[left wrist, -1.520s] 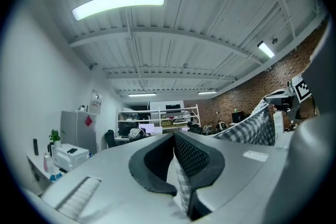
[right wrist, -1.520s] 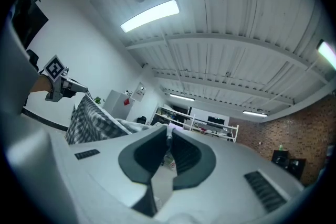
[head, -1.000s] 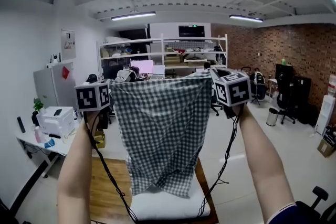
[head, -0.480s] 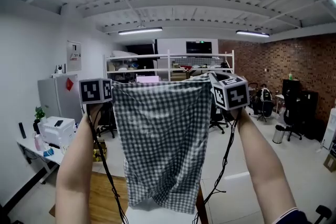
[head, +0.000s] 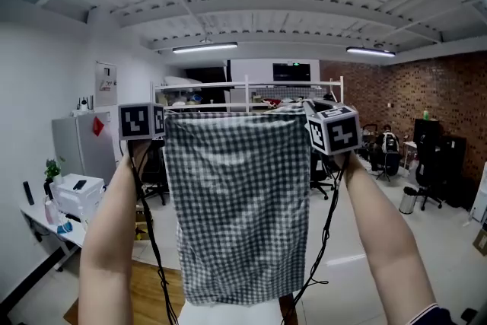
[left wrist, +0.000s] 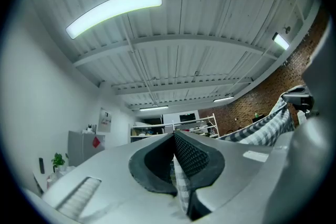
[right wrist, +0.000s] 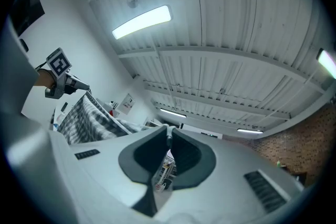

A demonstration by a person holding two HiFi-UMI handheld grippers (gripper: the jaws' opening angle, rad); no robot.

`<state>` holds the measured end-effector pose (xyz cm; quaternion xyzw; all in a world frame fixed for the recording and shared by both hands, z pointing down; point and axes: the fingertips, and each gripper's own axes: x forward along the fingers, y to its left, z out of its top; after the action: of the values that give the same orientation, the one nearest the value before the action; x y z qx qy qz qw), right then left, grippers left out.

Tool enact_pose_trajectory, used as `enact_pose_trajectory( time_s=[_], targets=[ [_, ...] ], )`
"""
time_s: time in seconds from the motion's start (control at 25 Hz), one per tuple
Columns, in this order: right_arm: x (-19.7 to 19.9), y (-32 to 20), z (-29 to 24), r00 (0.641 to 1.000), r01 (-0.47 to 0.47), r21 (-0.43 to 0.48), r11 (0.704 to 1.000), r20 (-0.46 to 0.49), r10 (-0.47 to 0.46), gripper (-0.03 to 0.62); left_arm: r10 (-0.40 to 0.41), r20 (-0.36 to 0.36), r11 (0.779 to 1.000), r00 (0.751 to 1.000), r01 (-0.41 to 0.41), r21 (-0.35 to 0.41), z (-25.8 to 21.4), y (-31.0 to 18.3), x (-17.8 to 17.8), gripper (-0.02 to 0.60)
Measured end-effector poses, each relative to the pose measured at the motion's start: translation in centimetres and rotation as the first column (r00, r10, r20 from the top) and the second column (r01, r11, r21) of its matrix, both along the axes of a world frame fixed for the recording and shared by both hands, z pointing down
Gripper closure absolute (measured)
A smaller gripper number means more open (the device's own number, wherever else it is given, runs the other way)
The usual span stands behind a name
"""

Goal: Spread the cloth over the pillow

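Note:
A grey-and-white checked cloth (head: 240,202) hangs flat in front of me, stretched between both raised grippers. My left gripper (head: 165,115) is shut on its top left corner; in the left gripper view the cloth (left wrist: 181,186) is pinched between the pads. My right gripper (head: 305,106) is shut on the top right corner. From the right gripper view the cloth (right wrist: 84,115) runs off to the left gripper (right wrist: 59,77). Only a white sliver of the pillow (head: 228,314) shows below the cloth's hem.
Black cables (head: 148,240) dangle from both grippers. A wooden surface (head: 156,293) lies at lower left. A fridge (head: 76,144), a printer (head: 76,194) on a desk, a shelving rack (head: 251,91) and office chairs (head: 422,190) by a brick wall stand farther off.
Both hands have risen with the cloth stretched between them. Its lower edge has lifted off the pillow, which has nearly dropped out of the head view.

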<state>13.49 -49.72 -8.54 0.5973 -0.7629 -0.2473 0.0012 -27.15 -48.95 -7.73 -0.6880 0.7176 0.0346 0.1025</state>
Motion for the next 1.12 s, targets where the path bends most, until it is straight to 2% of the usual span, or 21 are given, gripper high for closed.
enact_pose_trajectory(
  time_s=[0.24,0.52,0.8,1.12],
  targets=[
    [-0.1,-3.9,-0.6,0.999,-0.041,0.012,0.999,0.007,0.041,0.566,0.074,-0.03,0.997,0.997,-0.073,0.023,-1.4,-6.0,0.0,0.572],
    [-0.7,-9.1,-1.5,0.997,-0.08,0.024,0.996,0.015,0.08,0.566,0.109,-0.03,0.993,0.994,-0.107,0.039,-2.8,-12.4,-0.6,0.572],
    [-0.6,-12.5,-3.3,0.994,-0.11,0.049,0.993,0.033,0.108,0.566,0.127,-0.04,0.99,0.991,-0.123,0.073,-4.7,-16.1,-0.5,0.572],
    [-1.1,-16.2,-2.5,0.992,-0.112,0.046,0.993,0.056,0.109,0.566,0.15,-0.041,0.985,0.988,-0.146,0.095,-4.3,-19.4,-1.1,0.572]
  ],
)
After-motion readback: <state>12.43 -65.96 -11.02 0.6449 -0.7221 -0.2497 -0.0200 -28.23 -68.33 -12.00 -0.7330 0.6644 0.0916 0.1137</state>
